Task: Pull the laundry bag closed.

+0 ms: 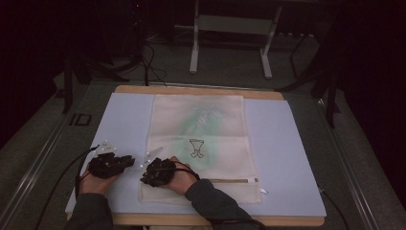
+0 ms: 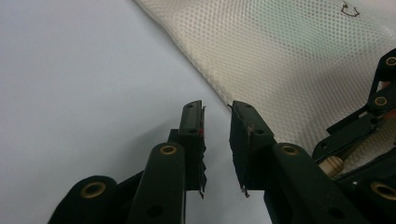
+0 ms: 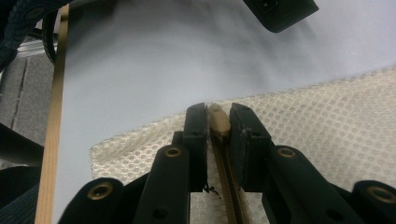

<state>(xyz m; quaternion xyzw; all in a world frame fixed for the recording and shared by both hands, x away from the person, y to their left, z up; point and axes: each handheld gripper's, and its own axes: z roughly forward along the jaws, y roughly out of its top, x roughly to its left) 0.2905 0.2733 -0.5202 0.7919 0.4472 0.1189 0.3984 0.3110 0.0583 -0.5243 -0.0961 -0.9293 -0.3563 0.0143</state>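
Observation:
A cream mesh bag with a small black drawing lies flat on a pale blue mat. Its zipper runs along the near edge. My right gripper points left along that edge, shut on the tan zipper pull near the bag's near left corner. In the high view it sits under the person's right hand. My left gripper stands open just off the bag's left edge, over bare mat, with nothing between its pads. From above it lies left of the right gripper.
The mat covers a wooden table whose front edge runs close to the right gripper. Bare mat lies on both sides of the bag. Beyond the table are a white metal frame and cables on the dark floor.

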